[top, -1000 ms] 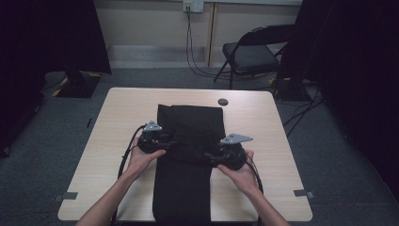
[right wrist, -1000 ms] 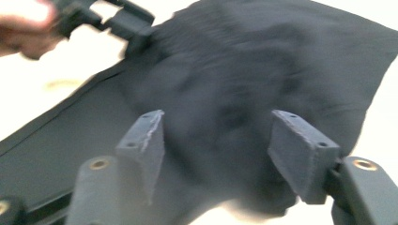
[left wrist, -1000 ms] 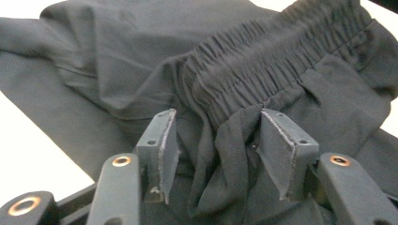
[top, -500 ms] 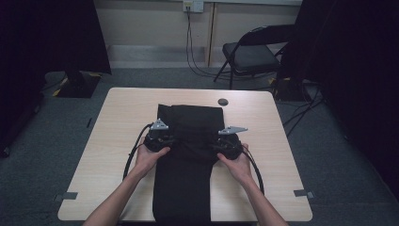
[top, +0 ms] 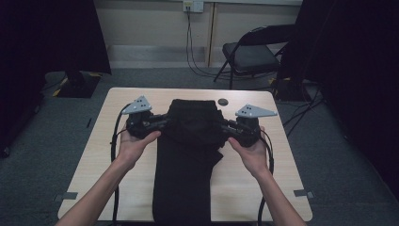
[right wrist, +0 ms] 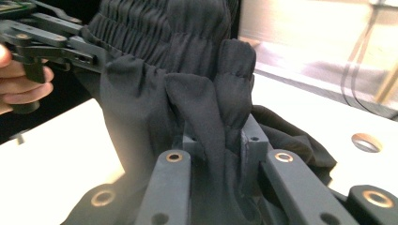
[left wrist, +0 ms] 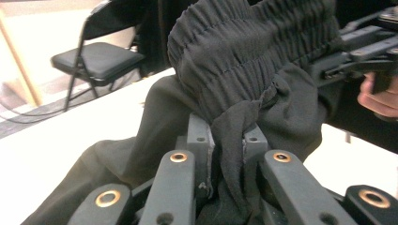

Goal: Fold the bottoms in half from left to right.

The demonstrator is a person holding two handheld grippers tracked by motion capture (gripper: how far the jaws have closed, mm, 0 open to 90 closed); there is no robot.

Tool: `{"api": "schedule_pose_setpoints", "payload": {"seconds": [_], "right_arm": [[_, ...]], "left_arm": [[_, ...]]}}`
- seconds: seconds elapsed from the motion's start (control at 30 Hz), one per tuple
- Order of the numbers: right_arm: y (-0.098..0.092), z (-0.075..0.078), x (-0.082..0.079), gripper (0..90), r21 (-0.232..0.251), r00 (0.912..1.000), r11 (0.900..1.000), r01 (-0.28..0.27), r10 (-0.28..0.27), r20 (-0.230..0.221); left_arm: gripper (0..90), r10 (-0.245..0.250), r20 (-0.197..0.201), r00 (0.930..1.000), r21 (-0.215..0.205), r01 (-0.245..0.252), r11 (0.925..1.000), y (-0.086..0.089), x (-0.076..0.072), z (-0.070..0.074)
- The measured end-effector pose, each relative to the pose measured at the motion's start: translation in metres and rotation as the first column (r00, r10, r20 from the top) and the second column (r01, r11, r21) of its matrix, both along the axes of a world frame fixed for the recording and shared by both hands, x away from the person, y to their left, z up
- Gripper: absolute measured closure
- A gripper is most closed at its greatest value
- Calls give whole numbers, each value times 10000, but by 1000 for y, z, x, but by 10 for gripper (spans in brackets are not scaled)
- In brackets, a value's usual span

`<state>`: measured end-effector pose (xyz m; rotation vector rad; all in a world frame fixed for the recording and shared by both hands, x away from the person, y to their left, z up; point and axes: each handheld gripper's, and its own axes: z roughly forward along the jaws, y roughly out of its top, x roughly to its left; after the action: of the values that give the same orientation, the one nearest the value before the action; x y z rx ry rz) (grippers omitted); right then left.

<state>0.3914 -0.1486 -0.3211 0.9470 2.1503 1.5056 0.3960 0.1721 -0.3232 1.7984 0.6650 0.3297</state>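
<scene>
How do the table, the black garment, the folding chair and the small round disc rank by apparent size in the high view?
1. Table
2. Black garment
3. Folding chair, though it stands farther off, so it looks smaller
4. Small round disc

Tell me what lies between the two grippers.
High view: the black trousers' gathered waistband spans from left gripper to right gripper, both clamped on it.

High view: overhead, facing forward and down across pale wooden table (top: 277, 169). Both gripper views: close-up along own jaws, facing each other; shared across all, bunched black elastic-waisted cloth garment (top: 193, 125) (left wrist: 248, 61) (right wrist: 159, 70).
</scene>
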Motion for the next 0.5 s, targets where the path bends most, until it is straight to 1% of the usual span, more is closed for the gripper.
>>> {"api": "schedule_pose_setpoints", "payload": {"seconds": [0.03, 0.07, 0.1, 0.13, 0.17, 0.2, 0.23, 0.27, 0.3, 0.37, 0.4, 0.43, 0.47, 0.5], "right_arm": [[0, 1, -9, 768, -18, 9999, 9999, -148, 148, -32], [0, 0, -18, 767, -60, 9994, 9994, -345, 345, -59], [0, -4, -27, 766, -198, 9985, 9984, -523, 520, -160], [1, -9, -35, 766, -300, 9973, 9973, -670, 660, -325], [1, -16, -43, 766, -404, 9952, 9957, -829, 806, -546], [2, -24, -50, 765, -619, 9926, 9933, -976, 926, -789], [3, -35, -55, 765, -824, 9898, 9906, -1091, 1006, -1010], [4, -47, -59, 765, -944, 9858, 9889, -1149, 1018, -1337], [6, -61, -61, 765, -1110, 9802, 9863, -1223, 1025, -1694], [13, -94, -63, 764, -1480, 9615, 9784, -1446, 1036, -2546], [16, -108, -62, 764, -1608, 9521, 9748, -1550, 1039, -2876], [20, -122, -61, 764, -1721, 9422, 9715, -1633, 1018, -3192], [20, -122, -61, 764, -1721, 9422, 9715, -1633, 1018, -3192], [27, -141, -59, 762, -2192, 9347, 9593, -1780, 952, -3426]], "left_arm": [[796, -123, -123, 9998, 31, 123, 9999, 2, -10, -1], [796, -223, -375, 9990, 127, 228, 9997, 4, -20, -4], [794, -380, -484, 9981, 273, 393, 9989, 5, -31, -9], [793, -567, -539, 9969, 584, 598, 9965, 5, -41, -17], [791, -571, -854, 9947, 785, 638, 9949, 5, -49, -28], [791, -586, -1244, 9905, 918, 703, 9933, 5, -55, -41], [791, -711, -1599, 9846, 1163, 903, 9891, 4, -60, -55], [790, -743, -1908, 9788, 1445, 1029, 9841, 3, -63, -71], [789, -717, -2296, 9706, 1695, 1124, 9791, 3, -63, -87], [789, -564, -3141, 9477, 1877, 1202, 9748, 4, -63, -116], [790, -535, -3426, 9380, 2110, 1323, 9685, 3, -63, -127], [789, -543, -3684, 9281, 2643, 1606, 9510, -1, -64, -141], [786, -543, -3684, 9281, 2643, 1606, 9510, -1, -64, -141], [786, -512, -3666, 9290, 2925, 1673, 9415, -2, -64, -145]]}}
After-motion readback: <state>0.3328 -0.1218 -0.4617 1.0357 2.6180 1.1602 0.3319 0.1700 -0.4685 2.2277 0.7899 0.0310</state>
